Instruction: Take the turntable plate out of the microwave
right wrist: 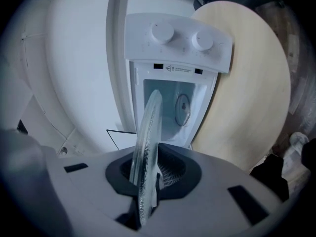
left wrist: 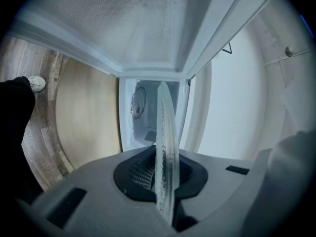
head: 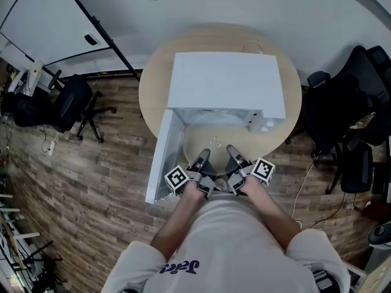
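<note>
The left gripper (head: 200,159) and right gripper (head: 234,156) each pinched the rim of the plate (head: 214,136) between their jaws, sharing its weight; it reached ahead of them, at the microwave (head: 227,84) mouth

Table: round table (head: 153,96) of pale wood, just ahead of me.
On it: white microwave (head: 226,84), its door (head: 160,157) swung open past the table's near-left edge; thin cable (head: 253,44) looped behind it.
Floor: wood-plank floor (head: 91,182); black office chairs (head: 73,105) stand either side of me.
</note>
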`<state>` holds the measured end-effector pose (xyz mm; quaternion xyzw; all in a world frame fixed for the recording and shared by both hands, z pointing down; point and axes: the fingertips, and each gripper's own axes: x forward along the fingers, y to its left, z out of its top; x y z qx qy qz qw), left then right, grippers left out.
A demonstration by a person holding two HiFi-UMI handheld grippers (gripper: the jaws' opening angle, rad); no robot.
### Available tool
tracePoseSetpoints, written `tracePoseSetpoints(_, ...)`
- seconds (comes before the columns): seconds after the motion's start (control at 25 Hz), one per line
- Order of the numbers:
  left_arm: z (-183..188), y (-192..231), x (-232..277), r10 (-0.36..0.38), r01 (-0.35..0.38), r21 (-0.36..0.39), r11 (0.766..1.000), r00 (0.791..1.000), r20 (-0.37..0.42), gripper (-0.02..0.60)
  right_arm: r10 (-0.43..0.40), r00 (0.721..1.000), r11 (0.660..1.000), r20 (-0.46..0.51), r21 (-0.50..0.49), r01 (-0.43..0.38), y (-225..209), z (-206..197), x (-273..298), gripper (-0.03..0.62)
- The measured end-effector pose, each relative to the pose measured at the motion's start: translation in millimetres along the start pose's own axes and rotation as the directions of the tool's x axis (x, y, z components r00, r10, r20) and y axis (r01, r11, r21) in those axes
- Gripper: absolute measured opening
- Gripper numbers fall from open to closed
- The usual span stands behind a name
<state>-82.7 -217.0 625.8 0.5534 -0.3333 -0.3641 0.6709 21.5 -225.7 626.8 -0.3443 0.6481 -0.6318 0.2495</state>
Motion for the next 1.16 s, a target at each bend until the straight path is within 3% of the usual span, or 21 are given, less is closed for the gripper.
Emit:
tracePoseSetpoints(0.32,-1,-24,-9,-0.036,0.036,0.040,0.999,0.999,0.003,0.029,0.076,0.997,0.997,0.001,-0.014,-0.076,26,-5,-3,0.038)
tracePoseSetpoints(1.16,1,-1,5,0.039,-0.039,-0.011,0.999,0.999,-0.014,0.029,0.039,0.999,0.998,0.037,0.045,-0.041,11,7,-2,0.038)
